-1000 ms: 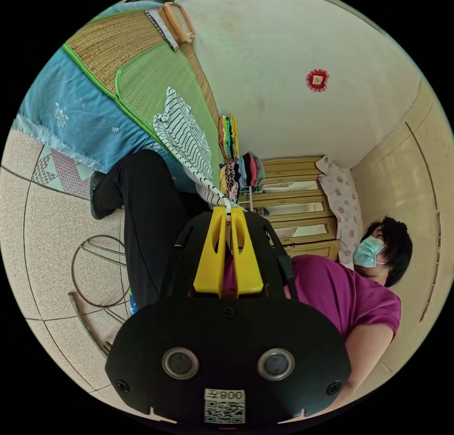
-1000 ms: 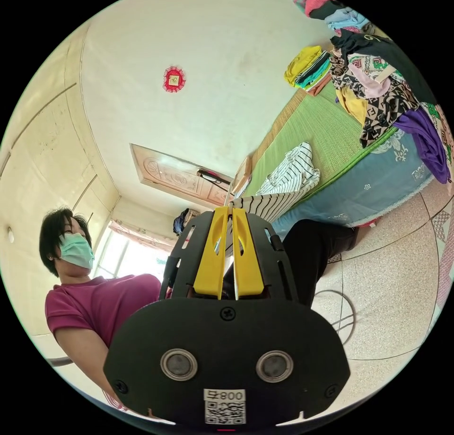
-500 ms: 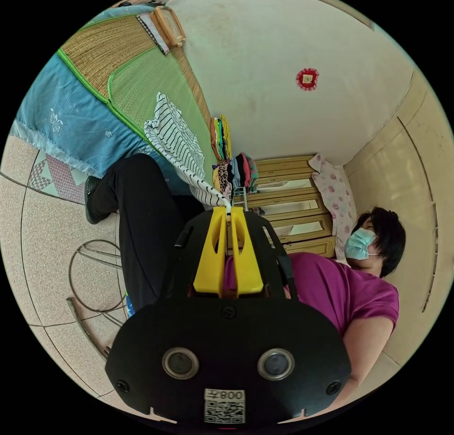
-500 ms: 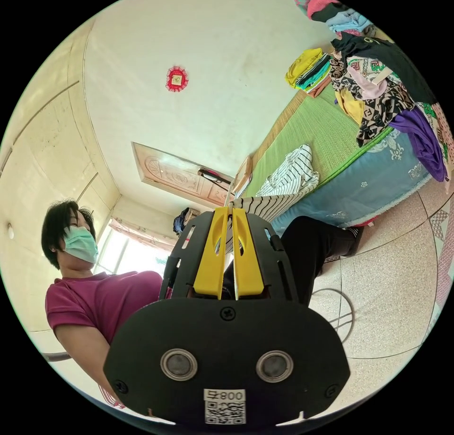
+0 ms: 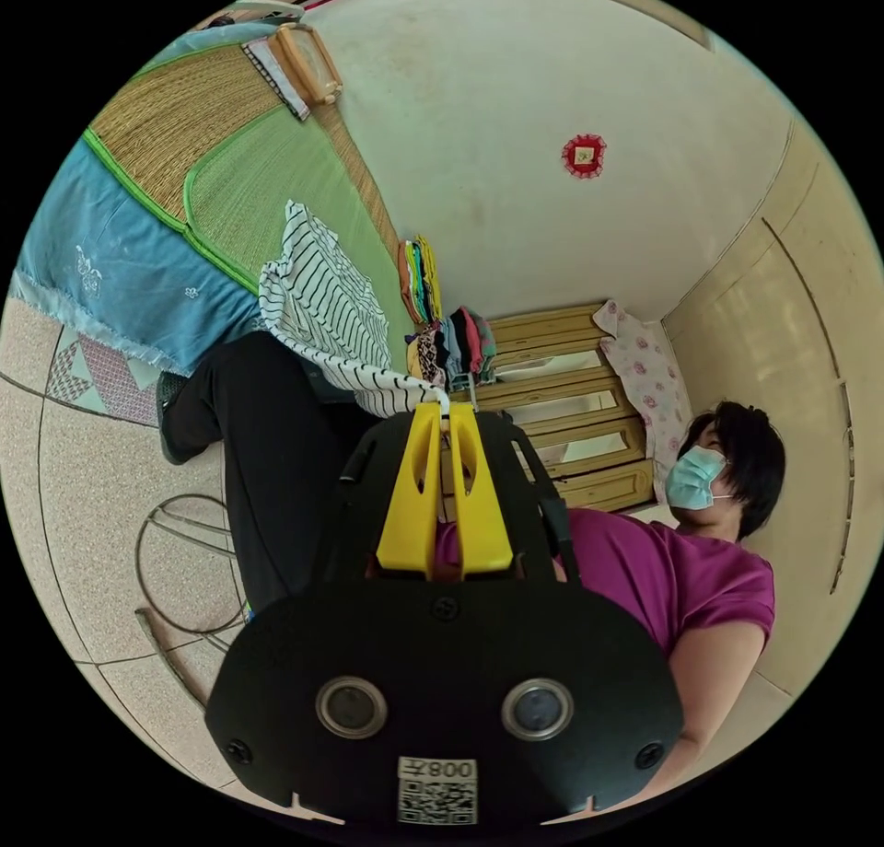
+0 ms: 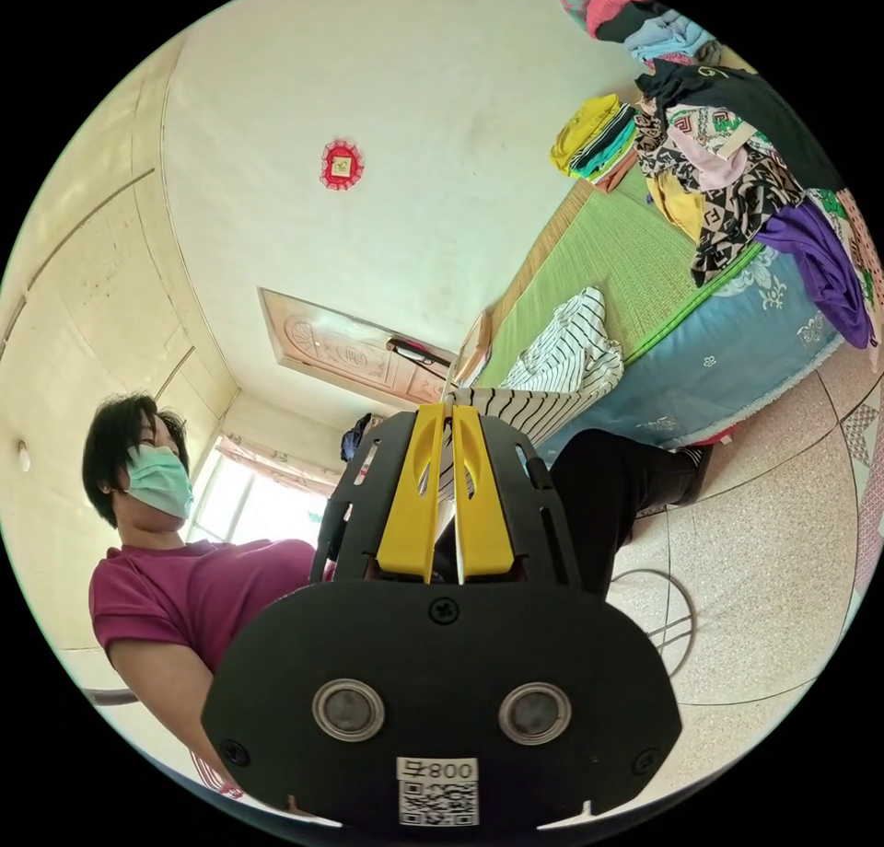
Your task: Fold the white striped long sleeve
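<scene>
Gripping striped shirt point(image 5: 331, 304), both claws

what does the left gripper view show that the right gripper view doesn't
Left gripper view alone: a wooden dresser with a floral cloth hung beside it.

Right gripper view alone: a carved wooden door, a bright window and a loose heap of clothes.

Shared: the striped shirt pinched by the left gripper and by the right gripper, the green mat, the red wall ornament, the folded stack and the person.
</scene>
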Available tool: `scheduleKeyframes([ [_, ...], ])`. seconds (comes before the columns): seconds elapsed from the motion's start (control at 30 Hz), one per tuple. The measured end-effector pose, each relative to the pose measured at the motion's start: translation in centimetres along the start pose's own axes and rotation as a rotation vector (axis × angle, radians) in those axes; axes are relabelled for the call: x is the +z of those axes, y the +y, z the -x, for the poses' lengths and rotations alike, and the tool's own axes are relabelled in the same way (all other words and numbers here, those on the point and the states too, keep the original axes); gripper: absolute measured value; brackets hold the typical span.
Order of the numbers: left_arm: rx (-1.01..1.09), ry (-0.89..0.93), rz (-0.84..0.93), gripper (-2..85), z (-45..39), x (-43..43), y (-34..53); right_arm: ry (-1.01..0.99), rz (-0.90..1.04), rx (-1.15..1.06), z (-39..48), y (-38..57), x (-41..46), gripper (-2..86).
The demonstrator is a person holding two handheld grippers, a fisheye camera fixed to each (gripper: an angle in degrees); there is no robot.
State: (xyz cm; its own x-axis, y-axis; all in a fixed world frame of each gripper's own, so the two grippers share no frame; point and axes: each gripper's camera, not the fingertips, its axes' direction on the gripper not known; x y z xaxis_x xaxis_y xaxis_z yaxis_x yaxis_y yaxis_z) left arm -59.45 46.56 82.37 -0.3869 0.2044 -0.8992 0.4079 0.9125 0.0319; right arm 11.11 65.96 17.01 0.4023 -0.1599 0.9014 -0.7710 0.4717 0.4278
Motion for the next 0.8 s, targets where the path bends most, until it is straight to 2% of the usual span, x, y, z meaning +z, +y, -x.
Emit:
scheduleKeyframes([
  [0.43,0.097,0.009,-0.057,1.2,-2.3,3.8,-11.6,0.015,-0.018,-0.016,-4.7,-5.9,2.1,1.5],
  [0.8,0.102,-0.022,-0.099,1.3,-2.7,8.2,-23.8,0.034,-0.02,0.018,-12.2,-13.7,5.4,1.6],
])
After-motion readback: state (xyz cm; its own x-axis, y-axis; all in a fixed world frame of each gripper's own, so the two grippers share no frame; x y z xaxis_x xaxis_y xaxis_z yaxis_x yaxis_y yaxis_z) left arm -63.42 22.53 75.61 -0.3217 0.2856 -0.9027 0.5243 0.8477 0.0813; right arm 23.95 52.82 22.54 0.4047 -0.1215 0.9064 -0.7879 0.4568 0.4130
